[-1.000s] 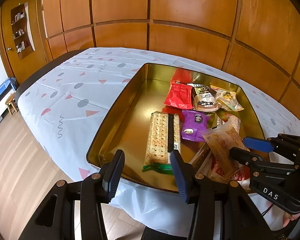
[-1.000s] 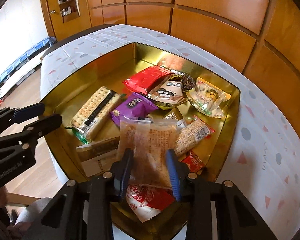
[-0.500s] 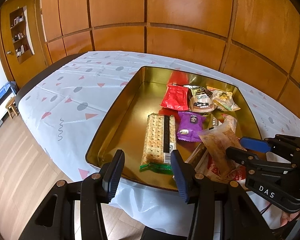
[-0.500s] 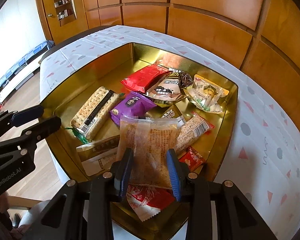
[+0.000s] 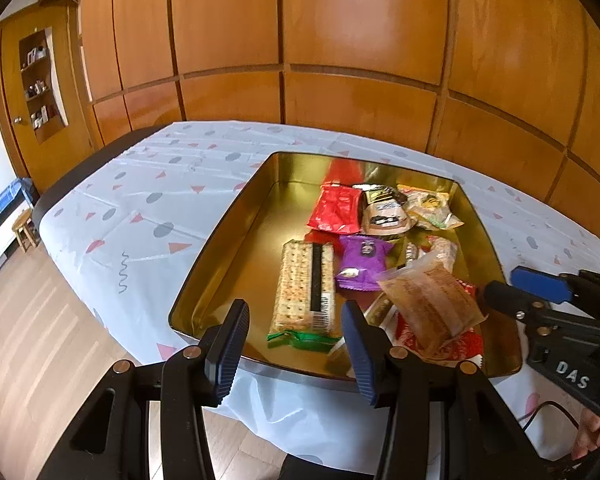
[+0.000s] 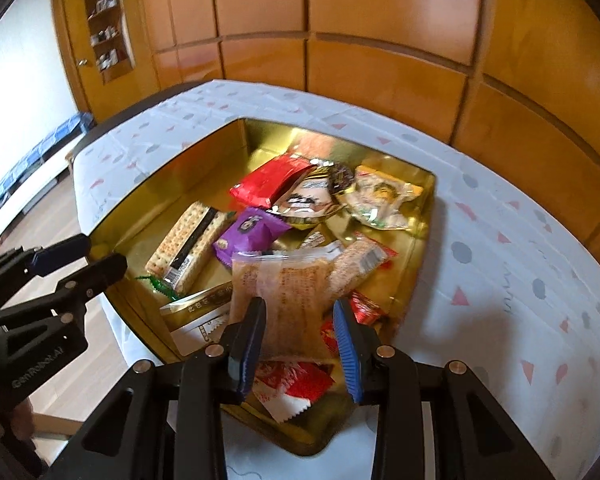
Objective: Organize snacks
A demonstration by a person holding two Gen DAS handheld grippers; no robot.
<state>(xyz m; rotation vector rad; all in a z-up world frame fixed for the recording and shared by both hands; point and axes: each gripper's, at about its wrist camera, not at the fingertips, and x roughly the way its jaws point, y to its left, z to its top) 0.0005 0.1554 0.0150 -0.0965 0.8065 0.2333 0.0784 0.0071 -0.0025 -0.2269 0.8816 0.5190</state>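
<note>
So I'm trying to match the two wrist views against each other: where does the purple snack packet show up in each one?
Left wrist: purple snack packet right of centre, in the gold tray, right of the cracker pack.
Right wrist: purple snack packet left of centre, again right of the cracker pack.
Shared landmark: the red packet just beyond it.

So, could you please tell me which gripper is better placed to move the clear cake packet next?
Right. The right gripper already straddles the clear cake packet over the gold tin; the left gripper hangs open and empty near the cracker pack.
</note>
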